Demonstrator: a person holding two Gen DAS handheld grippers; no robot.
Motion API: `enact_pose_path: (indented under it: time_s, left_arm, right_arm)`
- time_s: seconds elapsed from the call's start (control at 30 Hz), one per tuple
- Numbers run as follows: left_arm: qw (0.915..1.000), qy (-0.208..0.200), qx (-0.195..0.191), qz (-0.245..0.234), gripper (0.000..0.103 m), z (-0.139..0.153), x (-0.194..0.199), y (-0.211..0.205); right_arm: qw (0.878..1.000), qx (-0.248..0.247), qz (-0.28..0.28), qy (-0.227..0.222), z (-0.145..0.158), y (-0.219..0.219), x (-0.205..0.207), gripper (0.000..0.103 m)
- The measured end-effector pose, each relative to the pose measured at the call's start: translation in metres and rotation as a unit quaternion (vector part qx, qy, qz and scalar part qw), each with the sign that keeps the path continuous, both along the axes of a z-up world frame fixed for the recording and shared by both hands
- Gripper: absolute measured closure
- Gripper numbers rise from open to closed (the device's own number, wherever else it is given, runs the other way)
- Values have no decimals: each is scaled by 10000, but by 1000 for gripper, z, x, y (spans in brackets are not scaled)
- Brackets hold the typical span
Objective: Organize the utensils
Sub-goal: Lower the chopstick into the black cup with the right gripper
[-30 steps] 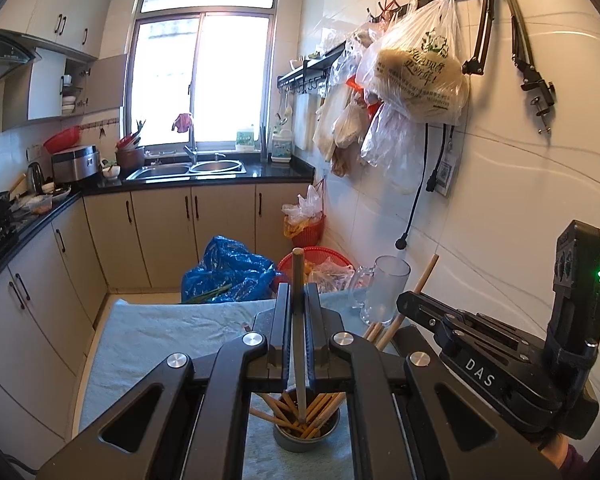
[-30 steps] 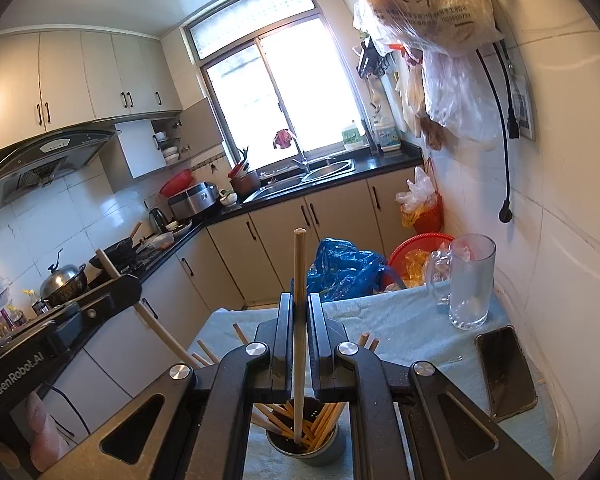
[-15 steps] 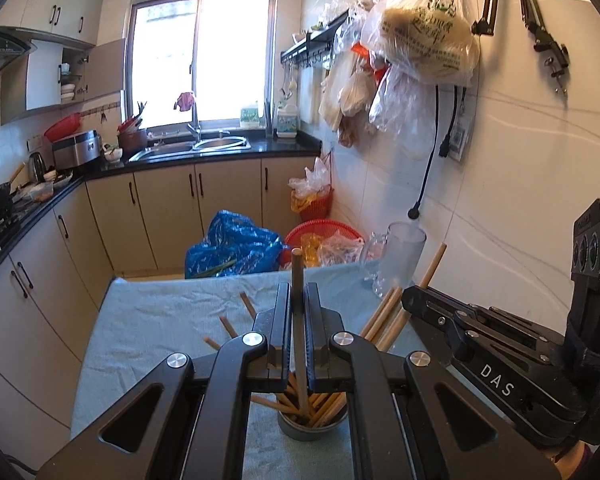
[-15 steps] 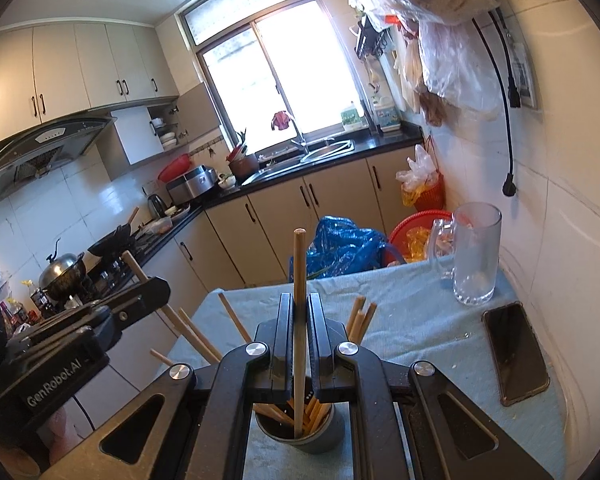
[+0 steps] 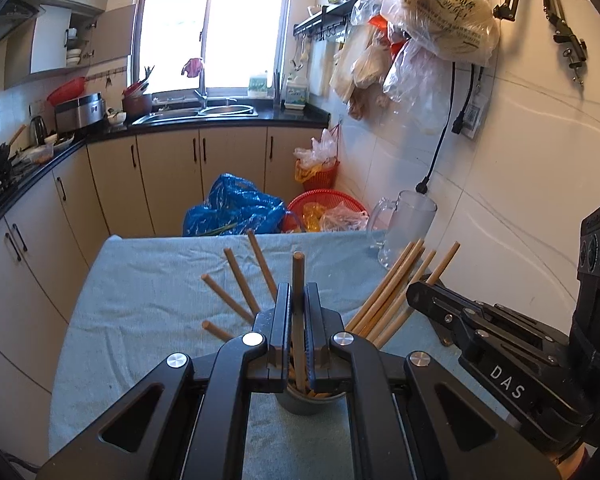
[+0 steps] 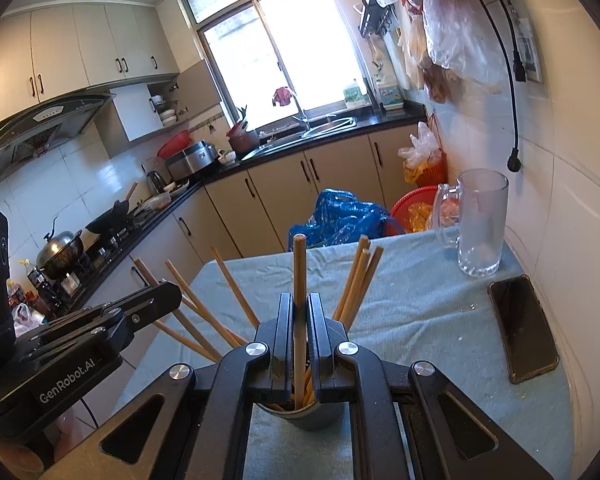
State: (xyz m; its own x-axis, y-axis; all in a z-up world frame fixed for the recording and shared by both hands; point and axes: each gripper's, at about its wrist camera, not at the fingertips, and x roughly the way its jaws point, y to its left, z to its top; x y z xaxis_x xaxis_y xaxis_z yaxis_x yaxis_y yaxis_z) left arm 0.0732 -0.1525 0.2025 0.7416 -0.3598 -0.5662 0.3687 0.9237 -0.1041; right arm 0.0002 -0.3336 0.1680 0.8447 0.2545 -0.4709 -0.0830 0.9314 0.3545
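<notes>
A grey metal cup (image 5: 310, 400) (image 6: 308, 416) stands on the blue cloth and holds several wooden chopsticks fanned outward. My left gripper (image 5: 298, 304) is shut on one upright wooden chopstick (image 5: 298, 272), whose lower end dips into the cup. My right gripper (image 6: 299, 312) is shut on another upright chopstick (image 6: 299, 264), its tip also inside the cup. Each gripper's body shows in the other's view: the right one at the lower right of the left wrist view, the left one at the lower left of the right wrist view.
A glass mug (image 6: 478, 224) (image 5: 404, 228) stands at the table's far right by the tiled wall. A dark phone (image 6: 522, 328) lies on the blue cloth (image 6: 420, 312) near it. Behind the table are a blue bag (image 5: 236, 208), red baskets and kitchen cabinets.
Both grippers have sunk toward the cup with their chopsticks. The loose chopsticks in the cup now rise higher around the fingers.
</notes>
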Motion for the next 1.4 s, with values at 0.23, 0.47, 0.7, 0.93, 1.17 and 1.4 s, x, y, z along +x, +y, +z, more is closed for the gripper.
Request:
enact_pose_path:
  time_s: [0.23,0.47,0.7,0.93,1.17,1.4]
  left_arm:
    - [10000,35,22,-3,98,-5,-1,2]
    - [9999,22,126,-22,98,-12,-4,0]
    - [9999,-12,167,-42,98,-11,-5,-2]
    - [9999,3,161,-40,98,-11,-5,-3]
    - [10000,55,67,-21,98,-11,-5,2]
    - [9999,96,-65,31,98,-10,-6,10]
  right_arm:
    - [10000,-27,-6,86,-6,2,-1,95]
    - [9999,-61,-7,152,-13,3,0,95]
    - [9999,-49,-4,154,-13,2,0,95]
    - [9999,-26,-13,159,-14,1,0,95]
    - [9999,-7,-21,130,-15,-2,-2,95]
    - [10000,39,-66,49,-11,-3,-7,95]
